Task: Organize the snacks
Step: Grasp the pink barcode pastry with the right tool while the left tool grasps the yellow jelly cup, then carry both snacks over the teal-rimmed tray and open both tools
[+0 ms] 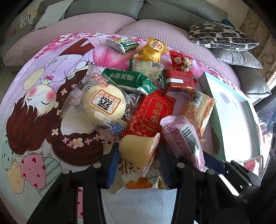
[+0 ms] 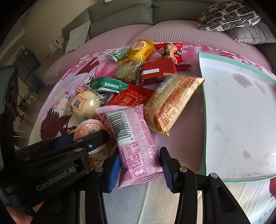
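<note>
Cartoon-print bedspread [image 1: 39, 110] under snack pile [image 1: 138, 96] and white box lid [image 2: 232, 120]

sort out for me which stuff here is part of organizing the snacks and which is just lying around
Part of the job:
- jelly cup, in the left hand-held gripper
- pink wrapped snack, in the right hand-held gripper
- round bun packet
- green biscuit packet
- red snack packets
- teal-edged white box

Just lying about:
- patterned cushion
- grey sofa
</note>
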